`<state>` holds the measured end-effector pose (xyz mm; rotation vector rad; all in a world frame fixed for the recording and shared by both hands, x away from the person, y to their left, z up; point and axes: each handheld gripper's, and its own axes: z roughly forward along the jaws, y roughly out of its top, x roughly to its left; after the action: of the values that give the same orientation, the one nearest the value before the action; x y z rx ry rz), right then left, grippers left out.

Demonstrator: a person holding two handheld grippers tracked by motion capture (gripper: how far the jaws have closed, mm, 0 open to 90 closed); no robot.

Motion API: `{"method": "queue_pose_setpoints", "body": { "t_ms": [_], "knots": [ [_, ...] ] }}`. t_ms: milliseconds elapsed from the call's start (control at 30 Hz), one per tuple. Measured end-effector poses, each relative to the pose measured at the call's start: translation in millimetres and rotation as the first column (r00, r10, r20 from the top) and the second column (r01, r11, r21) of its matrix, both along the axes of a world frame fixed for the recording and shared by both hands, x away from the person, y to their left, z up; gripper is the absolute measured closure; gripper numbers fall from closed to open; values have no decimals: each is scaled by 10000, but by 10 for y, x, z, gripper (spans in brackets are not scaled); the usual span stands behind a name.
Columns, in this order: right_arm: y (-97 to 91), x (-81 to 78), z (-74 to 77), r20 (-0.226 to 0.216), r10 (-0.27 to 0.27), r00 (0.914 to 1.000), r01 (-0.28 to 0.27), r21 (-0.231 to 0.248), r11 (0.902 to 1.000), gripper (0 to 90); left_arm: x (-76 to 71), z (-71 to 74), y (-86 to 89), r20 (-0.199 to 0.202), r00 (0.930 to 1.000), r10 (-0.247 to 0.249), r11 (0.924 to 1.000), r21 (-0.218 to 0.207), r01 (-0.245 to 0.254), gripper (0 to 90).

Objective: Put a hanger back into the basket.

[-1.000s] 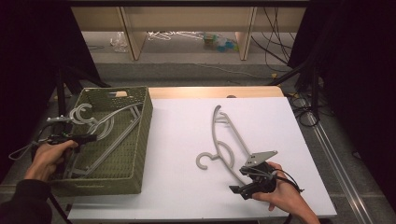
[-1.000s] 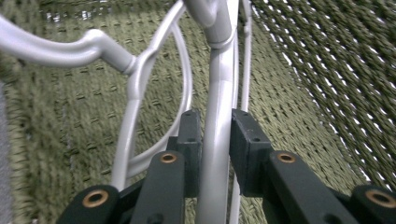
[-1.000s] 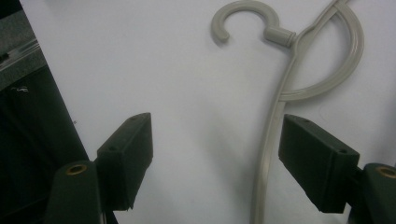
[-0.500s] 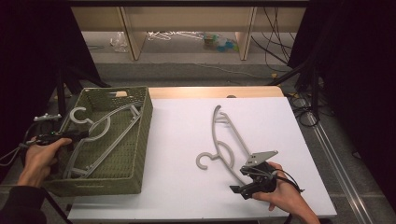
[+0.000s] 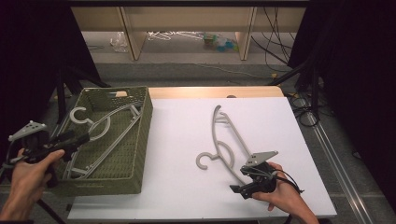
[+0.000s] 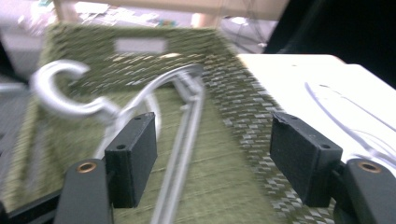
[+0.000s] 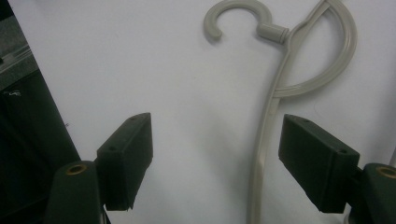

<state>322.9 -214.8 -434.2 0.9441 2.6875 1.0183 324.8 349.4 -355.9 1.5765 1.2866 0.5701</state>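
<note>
A grey plastic hanger [image 5: 100,128] lies slanted inside the green woven basket [image 5: 140,140] at the table's left, its hook [image 6: 60,93] toward the far left corner. My left gripper [image 5: 74,139] hovers over the basket's left rim. Its jaws have just been opening, and this gripper [image 6: 210,163] is now open with nothing between the pads. A second grey hanger [image 5: 224,140] lies on the white table. My right gripper [image 5: 242,179] sits low at its near end and is open. In the right gripper view the hanger's bar [image 7: 261,163] runs between the jaws [image 7: 215,158], untouched.
The white tabletop [image 5: 187,196] extends from the basket to the right edge. Behind it is a wooden strip [image 5: 210,92], then a shelf frame with clutter on the floor [image 5: 215,39]. Dark stands [image 5: 60,88] rise at the left, and cables [image 5: 303,107] trail at the right.
My left gripper opened, let go of the hanger in the basket, and drew back left and upward. The right hand and the hanger on the table stayed put.
</note>
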Motion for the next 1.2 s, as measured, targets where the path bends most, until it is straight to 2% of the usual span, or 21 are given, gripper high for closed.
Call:
{"method": "queue_pose_setpoints", "body": {
  "t_ms": [133,167,233,333,367,400,500,600,633,667,700,733,767,833,933,967,1033,1067,1133,1167,1200],
  "knots": [
    [-13,8,-1,36,-86,10000,86,-64,9999,259,-105,51,-284,361,9970,-681,9976,-108,685,295],
    [-15,-4,7,-224,-220,9995,219,-70,9997,259,-118,56,-335,434,9959,-791,9968,-78,795,287],
    [-21,12,-12,51,-257,9997,257,23,9997,257,-151,65,-454,515,9922,-1139,9934,168,1132,271],
    [-37,21,-6,11,-166,9999,166,-88,9998,255,-176,35,-643,594,9832,-1723,9849,284,1709,235],
    [-35,16,-10,44,-233,9997,233,-12,9997,254,-185,20,-708,617,9834,-1703,9854,86,1701,228],
    [-36,16,-9,31,-233,9997,233,-30,9997,251,-199,1,-786,583,9800,-1901,9818,112,1898,224],
    [-25,11,-17,58,-267,9996,267,-69,9996,249,-243,-57,-985,688,9715,-2267,9734,-184,2285,211],
    [-14,3,-35,100,-267,9996,267,-65,9996,247,-298,-104,-1189,700,9558,-2857,9578,-109,2871,210],
    [-14,16,-45,269,-209,9994,211,-53,9998,247,-318,-122,-1262,616,9500,-3060,9518,-35,3068,207],
    [-11,12,-42,165,-269,9995,270,-36,9996,246,-332,-139,-1317,575,9454,-3208,9468,-86,3218,203],
    [-16,12,-34,58,-205,9998,205,-109,9997,246,-357,-148,-1379,498,9432,-3284,9445,127,3282,203],
    [-15,12,-36,62,-195,9998,195,-120,9997,246,-371,-164,-1452,552,9335,-3544,9351,299,3532,202],
    [-14,3,-33,-75,-246,9997,245,-131,9996,246,-388,-177,-1508,542,9315,-3597,9330,339,3583,201],
    [-14,9,-37,-4,-209,9998,209,-116,9997,246,-408,-206,-1596,625,9204,-3859,9224,448,3837,201],
    [-7,13,-50,72,-168,9998,169,-124,9998,246,-434,-269,-1692,585,9126,-4045,9143,457,4024,201],
    [0,11,-60,154,-212,9997,214,-74,9997,247,-443,-314,-1737,677,9080,-4135,9105,399,4117,201],
    [-3,14,-60,137,-112,9998,114,-188,9998,247,-471,-358,-1778,674,9080,-4136,9100,635,4098,202],
    [-2,12,-61,113,-116,9999,118,-198,9997,246,-475,-387,-1795,645,8993,-4326,9008,738,4280,201],
    [2,12,-63,114,-99,9999,102,-214,9997,247,-499,-464,-1841,543,8965,-4398,8975,622,4366,200],
    [8,-1,-55,-95,-204,9997,202,-229,9995,247,-499,-486,-1853,589,8939,-4444,8955,578,4414,200],
    [10,-3,-56,-111,-214,9997,211,-218,9995,247,-514,-542,-1882,544,8936,-4455,8945,698,4416,200]
  ]
}}
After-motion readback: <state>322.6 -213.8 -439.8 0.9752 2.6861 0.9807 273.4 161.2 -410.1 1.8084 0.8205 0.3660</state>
